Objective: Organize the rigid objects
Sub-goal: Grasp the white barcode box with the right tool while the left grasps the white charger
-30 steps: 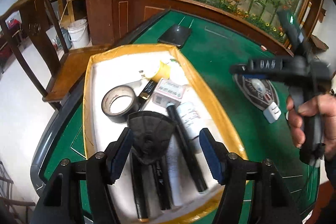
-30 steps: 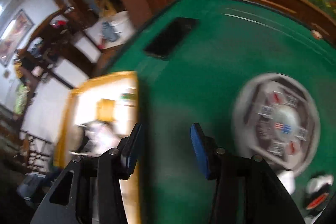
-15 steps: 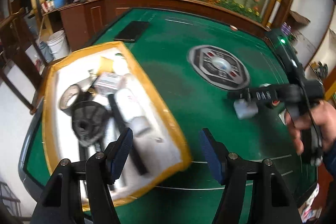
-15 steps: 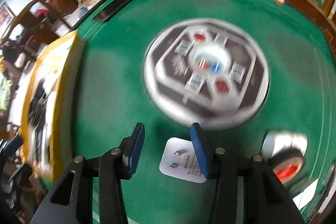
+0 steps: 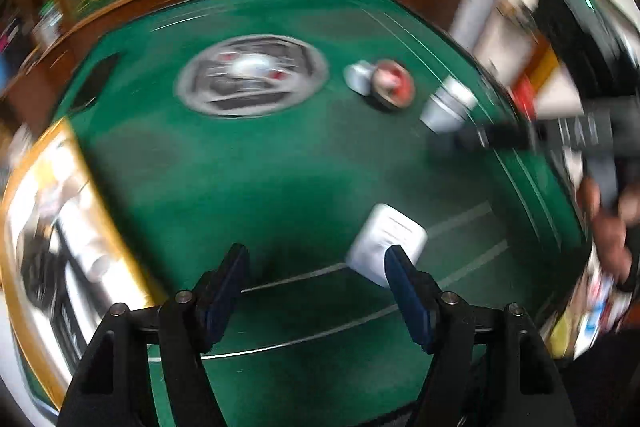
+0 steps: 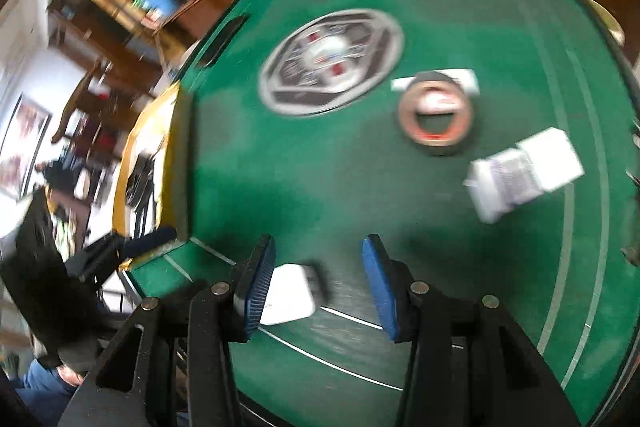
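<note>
Green felt table point(image 5: 248, 187), frames motion-blurred. Left gripper point(image 5: 316, 269) jaws opening, nothing between them; white power adapter point(image 5: 386, 241) lies on the felt just behind its right finger. Right gripper point(image 6: 318, 277) spread part-way, pads pressing nothing; the adapter point(image 6: 290, 293) sits low beside its left pad. Tape roll point(image 6: 436, 115) and a small white box point(image 6: 524, 173) lie farther out. Yellow-rimmed tray point(image 5: 116, 227) at the table's left edge.

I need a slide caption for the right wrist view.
Right gripper, jaws apart, above a white charger on the green table.
</note>
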`<action>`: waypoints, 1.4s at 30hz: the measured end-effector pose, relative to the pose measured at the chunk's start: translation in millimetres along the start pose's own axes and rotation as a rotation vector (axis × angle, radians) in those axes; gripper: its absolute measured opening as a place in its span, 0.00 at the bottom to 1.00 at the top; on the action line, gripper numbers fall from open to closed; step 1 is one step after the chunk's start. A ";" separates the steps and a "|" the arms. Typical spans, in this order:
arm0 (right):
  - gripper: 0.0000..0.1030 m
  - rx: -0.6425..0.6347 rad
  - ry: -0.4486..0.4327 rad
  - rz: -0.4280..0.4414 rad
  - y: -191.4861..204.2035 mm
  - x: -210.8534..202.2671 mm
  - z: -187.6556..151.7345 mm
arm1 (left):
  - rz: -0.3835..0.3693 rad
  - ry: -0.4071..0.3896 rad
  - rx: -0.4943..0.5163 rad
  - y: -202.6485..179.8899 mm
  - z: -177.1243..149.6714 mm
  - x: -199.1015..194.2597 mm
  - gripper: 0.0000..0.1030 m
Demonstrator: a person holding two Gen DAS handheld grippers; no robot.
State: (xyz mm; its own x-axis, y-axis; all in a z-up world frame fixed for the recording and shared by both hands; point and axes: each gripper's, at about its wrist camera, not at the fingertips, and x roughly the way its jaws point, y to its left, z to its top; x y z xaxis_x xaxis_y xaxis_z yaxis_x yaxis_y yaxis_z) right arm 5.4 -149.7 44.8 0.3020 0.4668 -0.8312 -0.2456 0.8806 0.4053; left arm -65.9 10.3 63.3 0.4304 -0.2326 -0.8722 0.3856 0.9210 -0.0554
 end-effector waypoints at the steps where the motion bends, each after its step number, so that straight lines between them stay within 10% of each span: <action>1: 0.44 0.011 -0.009 -0.008 -5.6 -3.3 -0.4 | 0.020 0.014 0.053 -12.1 -0.7 4.8 0.76; 11: 0.45 0.150 -0.118 -0.076 -71.7 -44.3 -13.1 | 0.140 0.057 0.244 -59.7 0.1 48.4 0.77; 14: 0.52 0.166 -0.126 -0.135 -85.8 -45.8 -4.8 | 0.163 0.060 0.220 -59.2 4.4 60.0 0.76; 18: 0.60 0.311 -0.122 -0.122 -109.8 -47.0 7.4 | 0.130 0.049 0.089 -41.1 7.0 59.3 0.44; 24: 0.61 0.496 -0.100 -0.086 -129.6 -35.4 21.8 | 0.186 0.050 0.010 -23.7 4.2 56.7 0.44; 35: 0.61 0.526 0.027 -0.233 -129.3 9.1 38.1 | 0.180 0.043 -0.006 -16.6 1.0 56.4 0.45; 42: 0.40 0.318 0.042 -0.181 -101.4 2.4 25.0 | 0.146 0.047 -0.039 -8.8 2.2 58.1 0.44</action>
State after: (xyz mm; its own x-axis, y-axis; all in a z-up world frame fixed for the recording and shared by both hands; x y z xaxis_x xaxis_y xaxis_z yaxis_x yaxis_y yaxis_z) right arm 54.0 -235.7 11.2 0.2742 0.3028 -0.9127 0.1092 0.9332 0.3424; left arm -42.5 -12.0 14.2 0.4410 -0.0812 -0.8938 0.2893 0.9556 0.0560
